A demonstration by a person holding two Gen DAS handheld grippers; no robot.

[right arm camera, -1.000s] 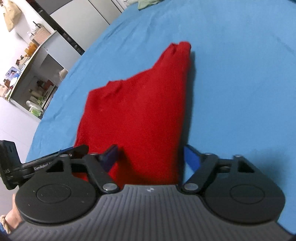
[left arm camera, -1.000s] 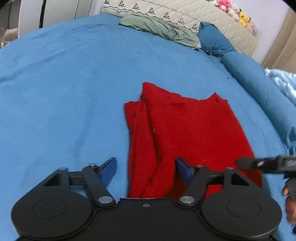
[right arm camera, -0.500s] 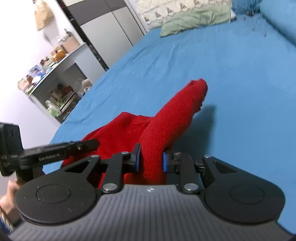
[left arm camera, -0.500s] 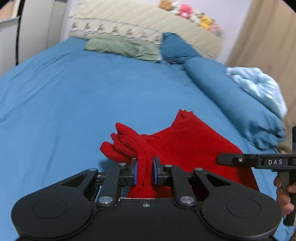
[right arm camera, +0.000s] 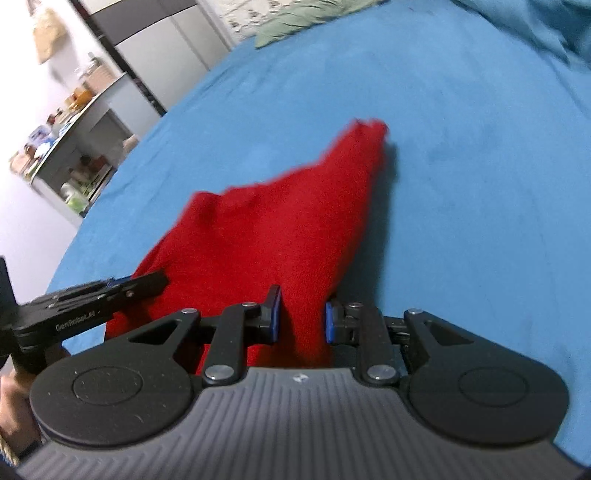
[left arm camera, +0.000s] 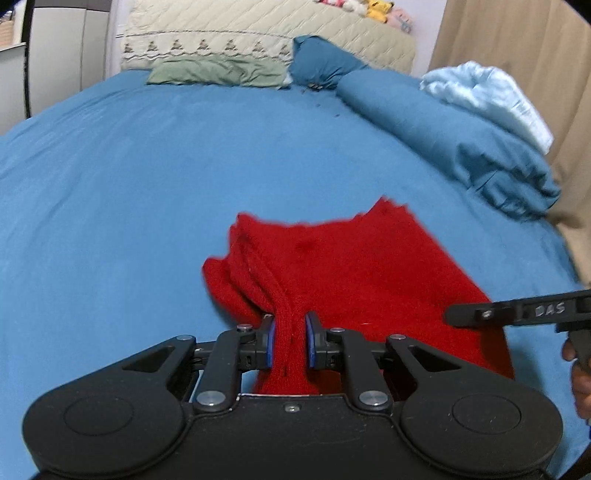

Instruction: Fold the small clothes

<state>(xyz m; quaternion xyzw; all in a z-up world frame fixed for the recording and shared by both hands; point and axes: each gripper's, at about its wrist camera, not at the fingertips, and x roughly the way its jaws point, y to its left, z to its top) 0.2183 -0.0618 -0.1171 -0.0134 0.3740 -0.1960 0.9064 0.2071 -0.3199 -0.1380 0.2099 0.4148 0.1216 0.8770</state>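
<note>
A red knitted garment (left arm camera: 343, 266) lies partly folded on the blue bedsheet (left arm camera: 147, 177). My left gripper (left arm camera: 289, 341) is shut on its bunched near-left edge, the blue pads pressing the fabric from both sides. My right gripper (right arm camera: 301, 319) is shut on the near-right edge of the same red garment (right arm camera: 280, 225), which rises from the sheet toward both grips. The far corners still rest on the bed. The right gripper's side arm (left arm camera: 517, 310) shows at the right of the left wrist view, and the left gripper's arm (right arm camera: 85, 306) at the left of the right wrist view.
A green cloth (left arm camera: 218, 72) and a cream quilted headboard cover (left arm camera: 266, 33) lie at the far end. A rolled blue duvet (left arm camera: 454, 133) and a pale blue blanket (left arm camera: 484, 96) line the right side. A cluttered shelf unit (right arm camera: 70, 155) stands beside the bed.
Both grippers went from open around the garment's near edge to shut on it, then lifted and carried that edge across the bed, so the red cloth now hangs up from the sheet.
</note>
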